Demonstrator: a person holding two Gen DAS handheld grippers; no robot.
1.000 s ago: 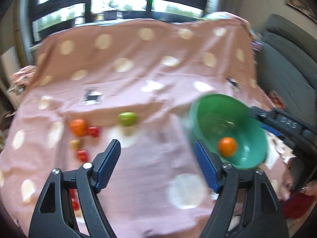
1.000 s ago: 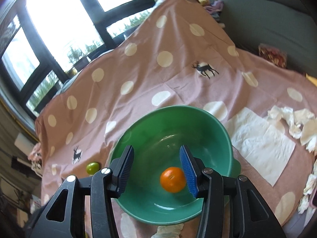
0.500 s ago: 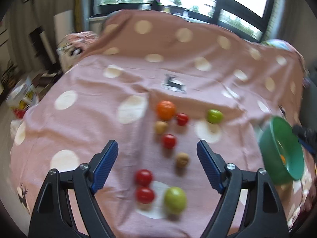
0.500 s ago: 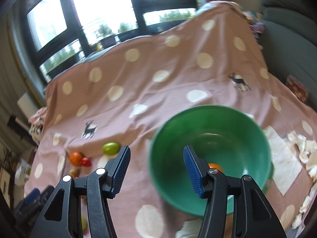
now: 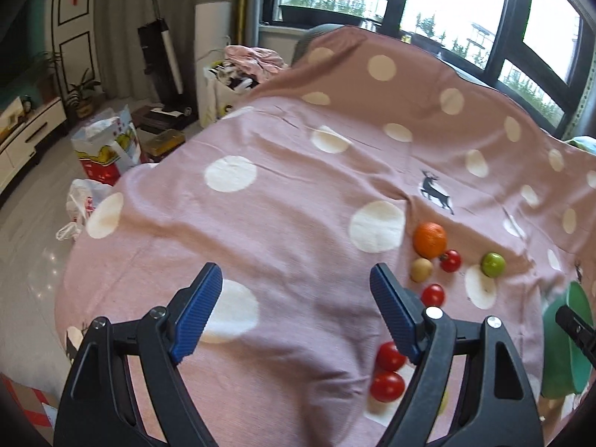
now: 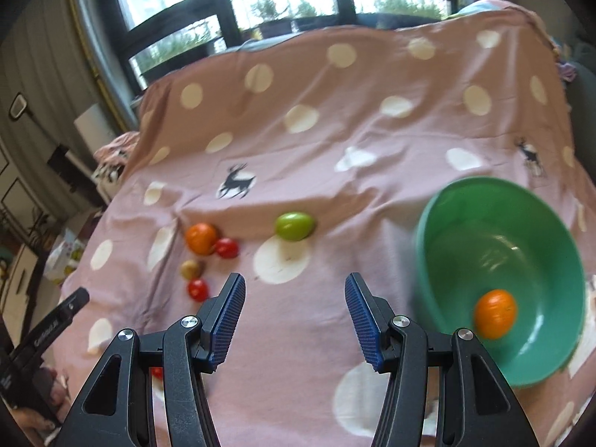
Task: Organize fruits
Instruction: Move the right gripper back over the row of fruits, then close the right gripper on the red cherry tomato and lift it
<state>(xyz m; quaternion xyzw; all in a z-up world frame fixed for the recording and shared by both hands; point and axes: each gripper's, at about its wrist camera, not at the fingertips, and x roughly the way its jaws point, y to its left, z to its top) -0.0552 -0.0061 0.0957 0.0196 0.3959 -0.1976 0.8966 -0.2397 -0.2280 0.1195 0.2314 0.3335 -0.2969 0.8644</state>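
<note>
We have both grippers free over the pink dotted cloth: the left gripper [image 5: 296, 311] stands spread wide with nothing between its pads, and the right gripper [image 6: 294, 316] has just been opening and is empty too. One orange [image 6: 495, 313] lies in the green bowl [image 6: 447, 223] near the cloth's right edge. The rest sit loose toward the cloth's left side: an orange [image 5: 429, 239], small red tomatoes [image 5: 450, 260], a brownish fruit [image 5: 421, 269] and a green fruit [image 6: 294, 226]. We judge them all light and round (so they roll easily on soft cloth). The tomatoes look thin-skinned and should be pinched gently across their widest middle; the orange seems firmer and tolerates a fuller squeeze.
</note>
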